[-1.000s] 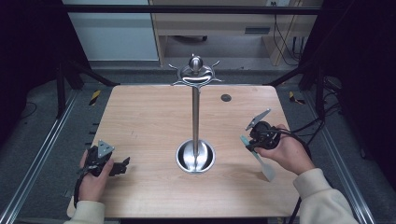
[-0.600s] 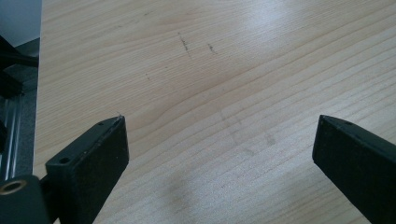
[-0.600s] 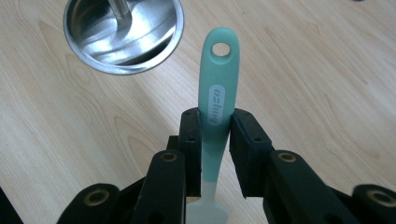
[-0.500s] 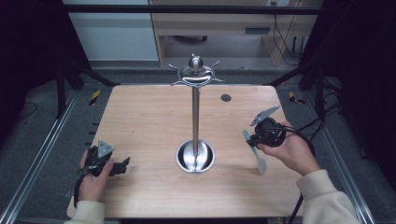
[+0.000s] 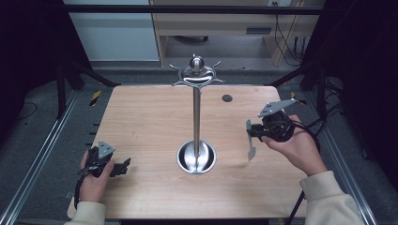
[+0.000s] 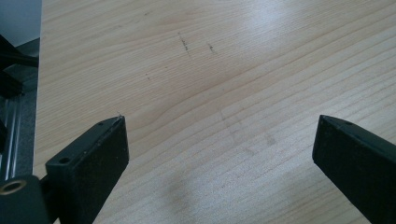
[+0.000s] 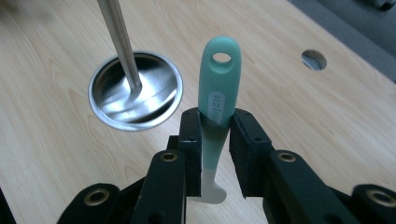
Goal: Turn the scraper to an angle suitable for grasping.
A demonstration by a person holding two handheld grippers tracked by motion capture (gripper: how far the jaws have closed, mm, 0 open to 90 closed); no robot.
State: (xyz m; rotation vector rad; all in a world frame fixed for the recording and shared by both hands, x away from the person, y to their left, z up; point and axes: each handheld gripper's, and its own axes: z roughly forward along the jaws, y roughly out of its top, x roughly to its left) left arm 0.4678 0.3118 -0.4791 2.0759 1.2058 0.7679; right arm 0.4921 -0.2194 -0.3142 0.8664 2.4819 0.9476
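The table (image 5: 150,117) is pale wood, with a round hole (image 5: 227,98) near its far edge. At its middle stands a steel stand (image 5: 196,112), a tall pole rising from a round dish base, with curved hooks at the top. My right gripper (image 7: 215,140) is up off the table to the right of the stand, and its jaws are clamped on a mint-green tool (image 7: 217,93) by the handle, the hanging hole uppermost in the right gripper view. My left gripper (image 6: 219,144) rests at the near left corner, jaws spread wide over bare wood.
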